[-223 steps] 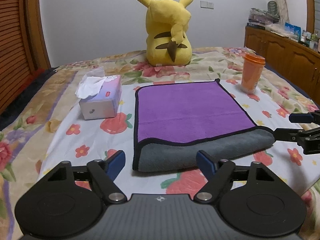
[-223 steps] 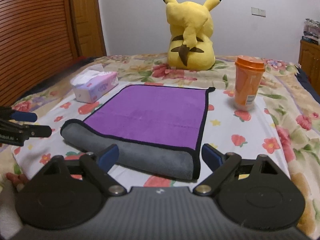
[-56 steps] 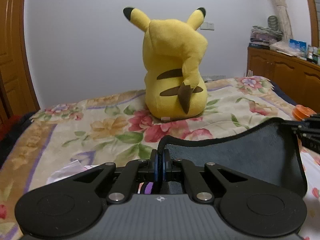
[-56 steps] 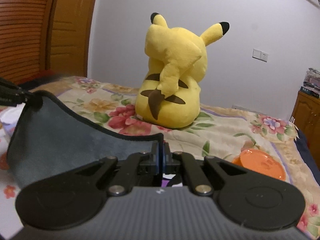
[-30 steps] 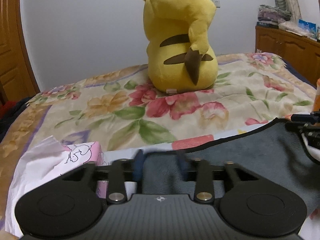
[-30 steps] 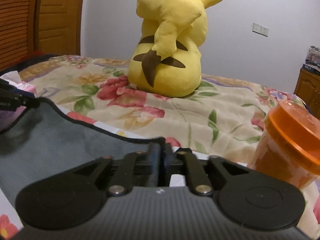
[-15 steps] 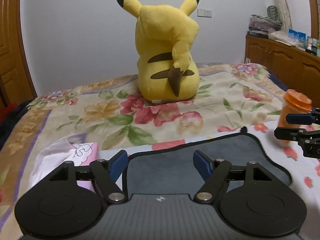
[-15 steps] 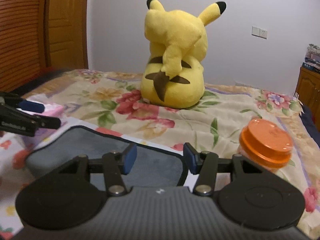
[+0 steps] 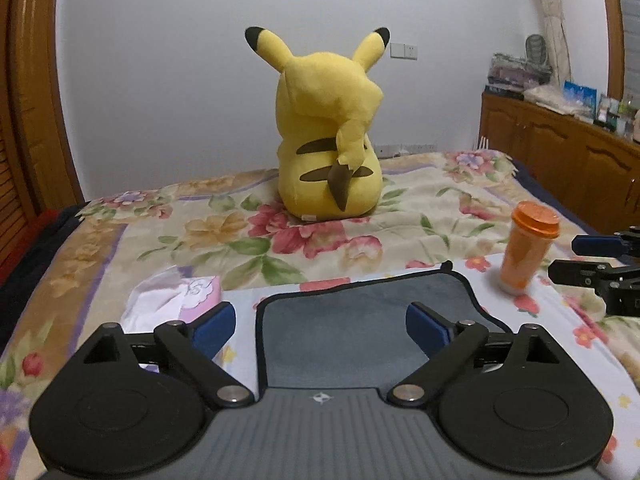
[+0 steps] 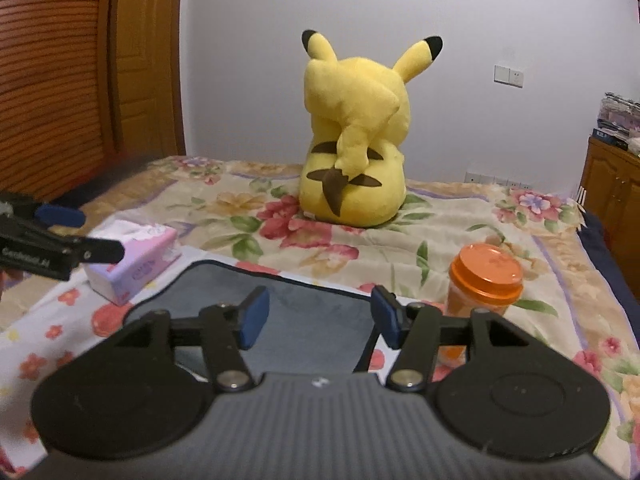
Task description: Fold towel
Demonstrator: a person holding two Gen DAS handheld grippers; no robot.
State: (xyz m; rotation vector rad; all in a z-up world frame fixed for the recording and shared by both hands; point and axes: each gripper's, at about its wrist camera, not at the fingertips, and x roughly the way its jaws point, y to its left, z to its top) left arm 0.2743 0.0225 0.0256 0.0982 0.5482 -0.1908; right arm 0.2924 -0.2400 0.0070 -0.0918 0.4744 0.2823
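The towel (image 9: 340, 320) lies folded on the bed, grey side up with a black border; it also shows in the right wrist view (image 10: 312, 308). My left gripper (image 9: 320, 326) is open and empty just above the towel's near left part. My right gripper (image 10: 318, 316) is open and empty above the towel's near right part. The right gripper's fingers (image 9: 592, 258) show at the right edge of the left wrist view, and the left gripper's fingers (image 10: 64, 236) show at the left edge of the right wrist view.
A yellow Pikachu plush (image 9: 330, 136) sits at the far side of the floral bedspread (image 9: 240, 240). A tissue box (image 10: 136, 256) lies left of the towel. An orange lidded cup (image 9: 528, 252) stands right of it. A wooden cabinet (image 9: 560, 160) is at the far right.
Both grippers carried the towel's near edge over to the far edge, let it go and opened. Since then they have pulled back and risen a little, and the towel lies flat.
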